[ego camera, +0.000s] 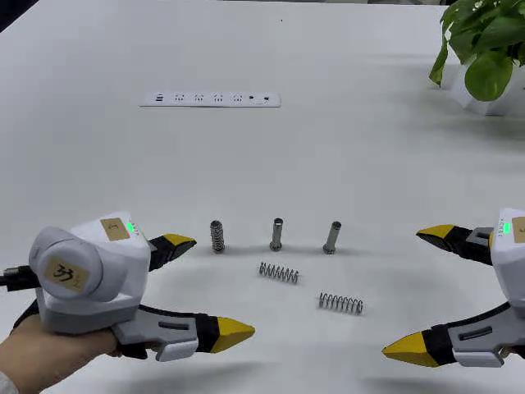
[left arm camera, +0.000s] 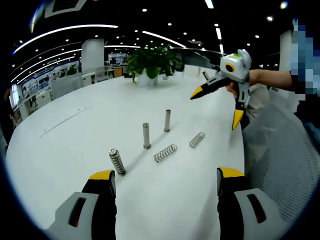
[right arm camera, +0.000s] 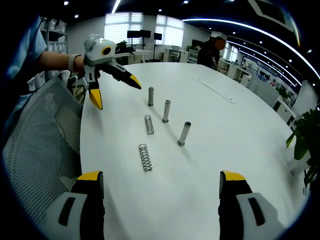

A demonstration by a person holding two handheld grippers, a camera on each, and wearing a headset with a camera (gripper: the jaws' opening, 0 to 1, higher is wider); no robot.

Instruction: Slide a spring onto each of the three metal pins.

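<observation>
Nearest you: your left gripper [ego camera: 221, 286] and right gripper [ego camera: 402, 291], well apart over the white table [ego camera: 369, 164]. Both claws are spread wide and hold nothing. Between them two springs lie flat, the near spring [ego camera: 340, 304] to the right and the far spring [ego camera: 279, 272] just behind it. Next, three upright pins in a row: the left pin [ego camera: 216, 225] carries a fitted spring [ego camera: 217, 240]; the middle pin [ego camera: 276, 234] and right pin [ego camera: 332, 237] are bare. Farthest: power strip [ego camera: 211, 99], plant [ego camera: 484, 41].

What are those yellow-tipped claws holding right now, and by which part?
Nothing. The left gripper and the right gripper are both open and empty; the loose springs lie on the table.
</observation>
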